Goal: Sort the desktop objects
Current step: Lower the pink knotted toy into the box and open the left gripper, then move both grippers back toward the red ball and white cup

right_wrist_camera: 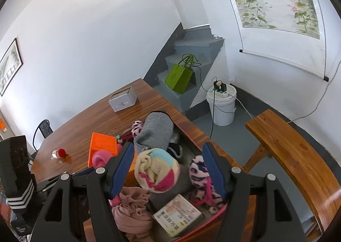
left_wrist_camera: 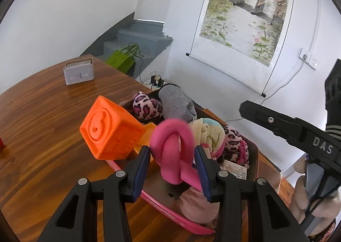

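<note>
Wooden tabletop [left_wrist_camera: 42, 114] lies bare toward its far left, bar a white tin [left_wrist_camera: 79, 73]. Left gripper [left_wrist_camera: 172, 169] and right gripper [right_wrist_camera: 168, 167], both released, hang over the crowded pink-rimmed box [left_wrist_camera: 162, 205], a knotted pink toy [left_wrist_camera: 172, 146] between the left's pads, untouched.

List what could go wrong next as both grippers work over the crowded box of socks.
1. The pink knot looks loose between the left gripper's jaws, near the box's rim; it may drop outside.
2. The orange cube leans tilted by that rim; a nudge could topple it onto the table.
3. The right gripper, jaws open, hovers over the same box; the two could collide.
</note>
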A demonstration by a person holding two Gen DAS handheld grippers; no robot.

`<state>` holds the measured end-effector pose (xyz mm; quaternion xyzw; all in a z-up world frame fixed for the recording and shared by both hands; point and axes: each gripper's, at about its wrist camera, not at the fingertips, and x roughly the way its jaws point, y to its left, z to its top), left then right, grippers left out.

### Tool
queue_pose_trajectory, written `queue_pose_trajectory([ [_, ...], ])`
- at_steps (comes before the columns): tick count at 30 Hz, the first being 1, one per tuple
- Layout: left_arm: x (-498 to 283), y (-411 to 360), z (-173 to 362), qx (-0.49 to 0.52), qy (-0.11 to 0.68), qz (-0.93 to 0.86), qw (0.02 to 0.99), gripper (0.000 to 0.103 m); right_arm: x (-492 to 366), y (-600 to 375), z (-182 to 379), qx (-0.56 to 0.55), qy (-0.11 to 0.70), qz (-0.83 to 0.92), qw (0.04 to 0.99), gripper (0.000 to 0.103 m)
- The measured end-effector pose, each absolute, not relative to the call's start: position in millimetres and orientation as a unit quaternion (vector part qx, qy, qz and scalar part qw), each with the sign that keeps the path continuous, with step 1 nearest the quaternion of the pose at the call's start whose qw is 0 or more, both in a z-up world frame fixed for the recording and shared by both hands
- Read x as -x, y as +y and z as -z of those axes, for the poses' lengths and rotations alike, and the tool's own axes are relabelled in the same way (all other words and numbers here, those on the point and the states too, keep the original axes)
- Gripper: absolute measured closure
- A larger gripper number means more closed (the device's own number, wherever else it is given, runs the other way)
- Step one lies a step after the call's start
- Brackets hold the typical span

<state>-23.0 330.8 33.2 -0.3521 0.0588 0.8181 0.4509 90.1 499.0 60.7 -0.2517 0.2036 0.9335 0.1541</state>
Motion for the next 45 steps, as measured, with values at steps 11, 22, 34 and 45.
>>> queue_pose_trajectory([
  [11, 28.9, 304.4, -38.2, 0.349, 0.031, -0.828, 0.439, 0.047, -88.5, 488.3, -59.0, 0.245, 0.208, -0.936, 0.141, 0.033],
  [22, 67.8, 229.2, -39.0, 0.347, -0.014, -0.862, 0.368, 0.047, -62.3, 423.2, -76.4, 0.236, 0.171, -0.952, 0.089, 0.031],
  [34, 147.1, 92.9, -18.0, 0.361, -0.057, -0.909, 0.202, 0.047, 3.2, 314.9, -71.4, 0.262, 0.114, -0.958, -0.013, 0.026],
  [45, 205.3, -24.7, 6.7, 0.368, -0.064, -0.925, 0.063, 0.047, 108.3, 225.2, -32.3, 0.318, 0.055, -0.944, -0.067, 0.026],
])
